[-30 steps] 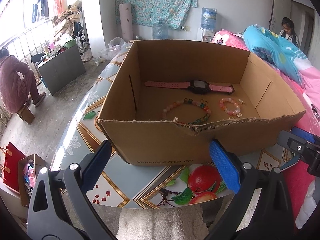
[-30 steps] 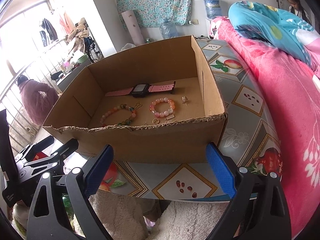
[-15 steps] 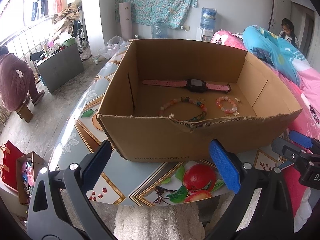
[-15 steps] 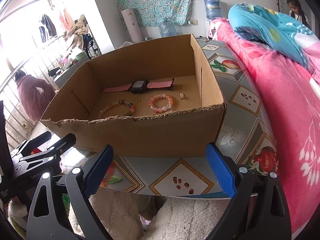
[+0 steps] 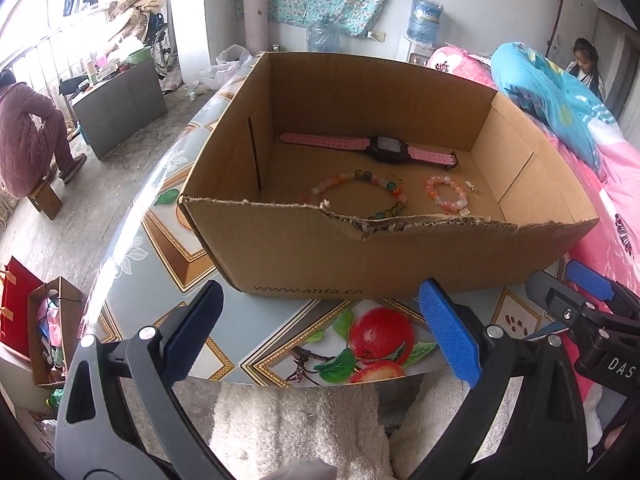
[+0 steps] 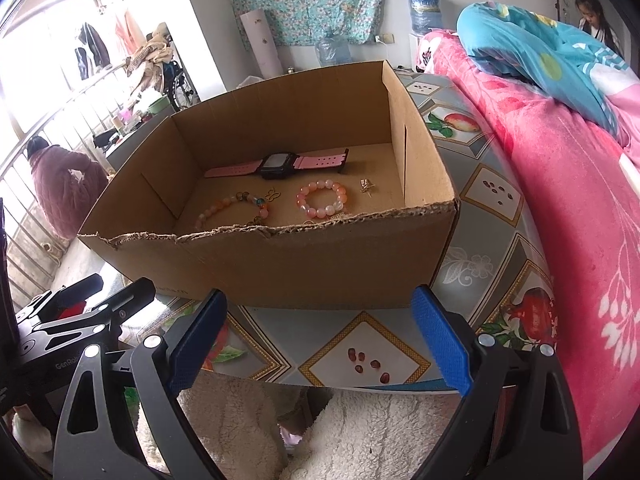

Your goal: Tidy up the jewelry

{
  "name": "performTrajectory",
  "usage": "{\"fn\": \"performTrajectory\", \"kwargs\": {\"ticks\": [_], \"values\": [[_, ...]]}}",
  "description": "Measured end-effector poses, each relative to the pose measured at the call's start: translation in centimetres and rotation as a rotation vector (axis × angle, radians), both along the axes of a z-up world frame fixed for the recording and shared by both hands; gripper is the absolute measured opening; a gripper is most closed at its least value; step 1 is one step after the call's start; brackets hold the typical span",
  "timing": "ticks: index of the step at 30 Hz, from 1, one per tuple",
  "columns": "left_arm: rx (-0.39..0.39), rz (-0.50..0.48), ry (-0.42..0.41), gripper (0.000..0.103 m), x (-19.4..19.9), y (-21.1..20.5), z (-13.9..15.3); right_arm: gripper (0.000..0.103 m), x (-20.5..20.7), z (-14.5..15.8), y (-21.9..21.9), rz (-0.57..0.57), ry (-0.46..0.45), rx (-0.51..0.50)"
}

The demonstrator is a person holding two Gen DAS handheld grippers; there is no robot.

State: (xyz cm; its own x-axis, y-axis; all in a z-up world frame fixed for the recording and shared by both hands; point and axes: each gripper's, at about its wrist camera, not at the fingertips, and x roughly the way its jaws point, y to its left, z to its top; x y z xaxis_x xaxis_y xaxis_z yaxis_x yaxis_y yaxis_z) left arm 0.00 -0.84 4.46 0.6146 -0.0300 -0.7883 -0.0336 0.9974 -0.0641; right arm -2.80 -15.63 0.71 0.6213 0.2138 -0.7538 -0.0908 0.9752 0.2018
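Both wrist views sit low at the near edge of the bench (image 5: 132, 264), facing forward and close to the cardboard box (image 5: 320, 256). The left looks from its left front, the right from its right front; both share the box interior.

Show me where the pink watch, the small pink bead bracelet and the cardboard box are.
pink watch (image 5: 385, 147), left wrist view, on its dark face.
small pink bead bracelet (image 6: 322, 200), right wrist view, on its near beads.
cardboard box (image 5: 360, 258), left wrist view, on its front wall.

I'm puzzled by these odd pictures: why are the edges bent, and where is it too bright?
Left wrist view: fisheye curves the table edge, corners go black. Right wrist view: window at left is washed out white, cardboard box front lies in shade.
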Motion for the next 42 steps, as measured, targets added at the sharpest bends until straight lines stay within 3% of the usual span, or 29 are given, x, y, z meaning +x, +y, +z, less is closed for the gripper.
{"fn": "performTrajectory", "kwargs": {"ticks": [13, 42], "values": [[-0.027, 0.016, 0.025, 0.095, 0.6, 0.3, 0.2, 0.091, 0.3, -0.1, 0.3, 0.020, 0.009, -0.003], [-0.007, 0.022, 0.044, 0.095, 1.1, 0.7, -0.3, 0.091, 0.6, -0.2, 0.7, 0.034, 0.021, -0.023]]}}
